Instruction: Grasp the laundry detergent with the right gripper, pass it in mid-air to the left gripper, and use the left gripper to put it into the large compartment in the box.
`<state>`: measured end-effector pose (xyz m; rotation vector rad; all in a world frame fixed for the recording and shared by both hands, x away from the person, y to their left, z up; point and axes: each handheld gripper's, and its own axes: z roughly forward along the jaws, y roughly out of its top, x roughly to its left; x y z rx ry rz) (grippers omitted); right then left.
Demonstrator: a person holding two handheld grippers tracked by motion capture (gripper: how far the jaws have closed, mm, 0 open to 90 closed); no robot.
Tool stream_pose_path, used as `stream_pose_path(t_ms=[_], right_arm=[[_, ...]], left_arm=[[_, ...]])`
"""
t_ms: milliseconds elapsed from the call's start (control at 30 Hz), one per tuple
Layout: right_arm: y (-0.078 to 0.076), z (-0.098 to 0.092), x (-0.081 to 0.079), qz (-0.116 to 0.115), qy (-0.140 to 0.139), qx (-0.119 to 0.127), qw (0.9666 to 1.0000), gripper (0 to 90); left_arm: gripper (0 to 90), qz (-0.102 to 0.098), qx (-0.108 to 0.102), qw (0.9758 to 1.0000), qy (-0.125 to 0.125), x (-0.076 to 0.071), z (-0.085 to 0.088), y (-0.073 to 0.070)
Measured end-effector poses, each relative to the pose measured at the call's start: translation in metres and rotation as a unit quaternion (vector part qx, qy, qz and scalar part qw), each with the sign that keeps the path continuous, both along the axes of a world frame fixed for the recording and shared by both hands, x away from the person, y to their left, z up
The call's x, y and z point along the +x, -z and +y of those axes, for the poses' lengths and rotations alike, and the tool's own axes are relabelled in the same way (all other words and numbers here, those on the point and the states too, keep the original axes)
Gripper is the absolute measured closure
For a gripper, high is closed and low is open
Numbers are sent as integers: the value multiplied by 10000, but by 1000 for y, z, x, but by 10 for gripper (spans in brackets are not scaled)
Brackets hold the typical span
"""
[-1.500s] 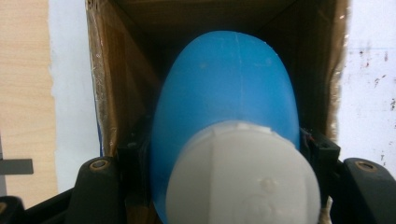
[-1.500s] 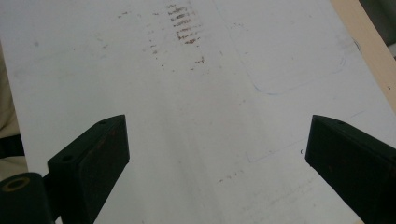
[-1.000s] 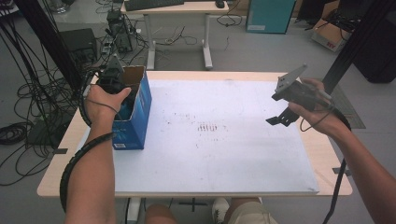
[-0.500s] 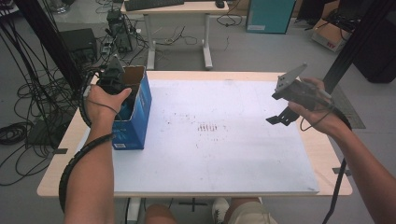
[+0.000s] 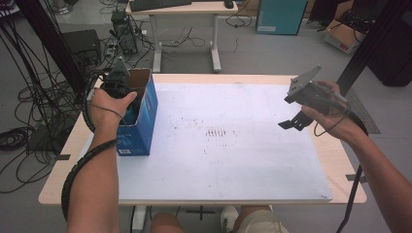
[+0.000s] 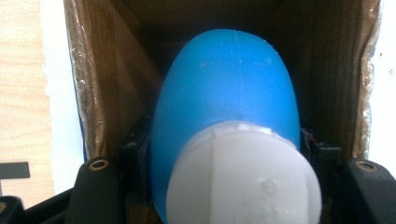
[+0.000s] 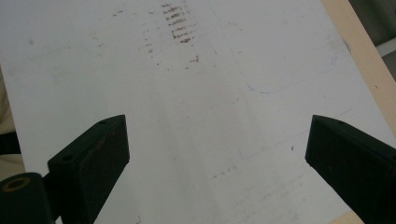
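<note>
Bottle [image 6: 224, 107]: smooth blue plastic, soft sheen, a faint moulding seam along its body; cap [image 6: 243, 177] white plastic, matt, faceted. Box [image 5: 141, 116]: cardboard, raw brown and fibrous inside, printed glossy blue outside; clear shiny tape along the cut rim. Table [image 5: 63, 160]: pale wood-grain top, smooth. Sheet [image 5: 233, 160] on it: white, matt, paper-like, marked with brownish smudges. Right gripper [image 7: 215, 154]: black matt plastic, slightly grainy. Left gripper [image 6: 224, 163]: black matt plastic, brass-coloured inserts.

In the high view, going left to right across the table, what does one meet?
Left gripper at the box's opening → blue cardboard box → brown smudge marks on the white sheet → right gripper, held above the sheet's right side.
</note>
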<state>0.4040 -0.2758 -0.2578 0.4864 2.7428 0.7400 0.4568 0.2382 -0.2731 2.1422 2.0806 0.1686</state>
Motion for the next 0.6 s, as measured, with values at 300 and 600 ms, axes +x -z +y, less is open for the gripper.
stream_pose_path(t_ms=[300,600], right_arm=[[0,0,0,10,2,11,10000,63],[0,0,1,-10,-38,15,10000,63]], left_arm=[[365,7,5,10000,-9,0,-1,0],[365,0,7,10000,-10,0,0,0]])
